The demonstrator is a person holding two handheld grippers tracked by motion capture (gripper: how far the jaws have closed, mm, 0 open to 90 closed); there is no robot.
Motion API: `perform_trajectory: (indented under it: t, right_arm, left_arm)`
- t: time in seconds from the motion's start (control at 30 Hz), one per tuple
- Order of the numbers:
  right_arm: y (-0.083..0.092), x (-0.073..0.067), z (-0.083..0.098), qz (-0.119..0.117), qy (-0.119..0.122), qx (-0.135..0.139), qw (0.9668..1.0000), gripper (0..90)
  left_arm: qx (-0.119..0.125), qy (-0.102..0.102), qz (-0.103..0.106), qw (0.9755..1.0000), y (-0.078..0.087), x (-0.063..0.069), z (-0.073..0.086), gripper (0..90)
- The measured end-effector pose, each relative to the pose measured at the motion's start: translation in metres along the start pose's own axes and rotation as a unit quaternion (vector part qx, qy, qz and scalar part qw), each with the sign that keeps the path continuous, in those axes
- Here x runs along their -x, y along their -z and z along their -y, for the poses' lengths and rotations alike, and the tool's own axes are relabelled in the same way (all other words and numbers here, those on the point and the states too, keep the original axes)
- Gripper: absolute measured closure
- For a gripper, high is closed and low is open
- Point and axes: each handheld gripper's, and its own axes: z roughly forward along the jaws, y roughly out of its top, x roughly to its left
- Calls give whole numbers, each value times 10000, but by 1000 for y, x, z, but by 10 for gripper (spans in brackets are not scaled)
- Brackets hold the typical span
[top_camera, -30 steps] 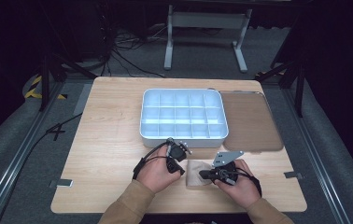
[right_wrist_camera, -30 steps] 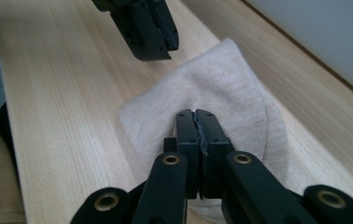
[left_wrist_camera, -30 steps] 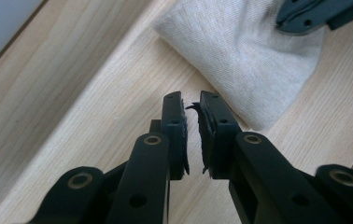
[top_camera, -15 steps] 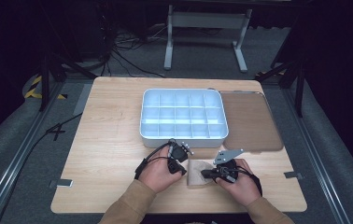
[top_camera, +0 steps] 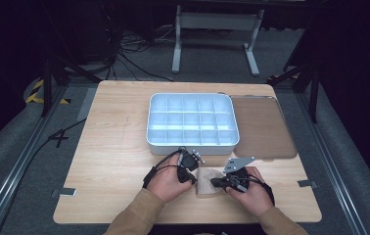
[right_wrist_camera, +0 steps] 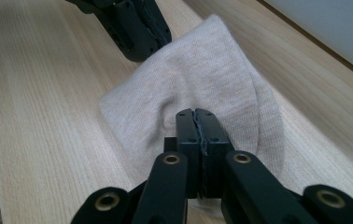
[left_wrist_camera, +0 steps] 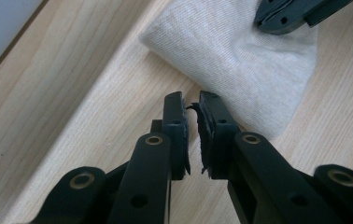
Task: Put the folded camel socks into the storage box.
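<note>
The right gripper's (right_wrist_camera: 198,116) fingers (right_wrist_camera: 212,133) are pressed flat together, with an edge of the beige cloth (right_wrist_camera: 202,79) pinched between them; the fabric puckers just ahead of their tips. The left gripper's (left_wrist_camera: 191,100) fingers (left_wrist_camera: 174,126) stand almost together with a thin gap between them, and their tips sit at the near edge of the cloth (left_wrist_camera: 240,60); whether any fabric is caught in that gap I cannot tell.

There is one cloth (top_camera: 207,180), a small folded piece of knitted fabric, lying flat on the table (top_camera: 109,161) near its front edge, between the two grippers. The left gripper (top_camera: 193,177) meets it from one side and the right gripper (top_camera: 213,183) from the other, each held in one of the person's two hands.

Farther back on the table sits one white tray (top_camera: 191,143) divided into compartments: three rows of five, fifteen in all. Just beside it, toward the right, lies one flat brown lid (top_camera: 264,127), its edge alongside the tray's.
</note>
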Motion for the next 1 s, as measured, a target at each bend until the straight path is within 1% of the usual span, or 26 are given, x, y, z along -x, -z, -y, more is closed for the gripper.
perform_trajectory:
  t: [0.07,0.17,0.2,0.23,0.33,0.47,0.5,0.6,0.73,0.8,0.83,0.87,0.93,0.97,1.0]
  right_arm:
    - [0,0,0,17,25,-9,10000,897]
    - [0,-1,0,24,24,-9,10000,897]
    - [0,0,0,24,31,-9,10000,897]
    - [0,0,0,22,30,-13,10000,897]
    - [0,0,0,9,25,-12,10000,896]
    - [0,-1,0,11,39,16,10000,897]
    - [0,-1,1,12,36,23,10000,897]
    - [0,-1,2,26,41,49,10000,897]
    - [0,-1,1,34,42,31,10000,897]
    - [0,-1,1,25,39,28,10000,897]
    - [0,-1,1,30,42,32,10000,897]
    - [0,-1,1,30,42,32,10000,897]
    - [0,-1,2,29,37,53,10000,897]
    - [0,-1,2,34,47,52,10000,897]
    - [0,-1,2,45,64,51,10000,897]
  left_arm:
    - [101,-31,9,9999,2,2,-1,818]
    - [142,-57,25,9999,4,4,-2,818]
    - [172,-107,30,9998,5,4,-2,818]
    - [225,-81,42,9997,5,6,-2,818]
    - [219,-183,39,9996,6,7,-4,809]
    - [177,-175,10,9997,6,5,-4,809]
    - [190,-140,-8,9997,6,5,-4,809]
    - [129,-98,-35,9999,5,2,-3,815]
    - [-68,-113,-82,9999,2,0,-2,827]
    - [-117,-98,-100,9998,1,0,-3,834]
    - [-179,-101,-117,9997,-1,1,-4,837]
    - [-179,-101,-117,9997,-1,1,-4,841]
    - [-280,-117,-162,9994,-3,2,-5,842]
    - [-300,-164,-175,9993,-5,2,-5,841]
    - [-331,-168,-180,9991,-5,3,-6,840]
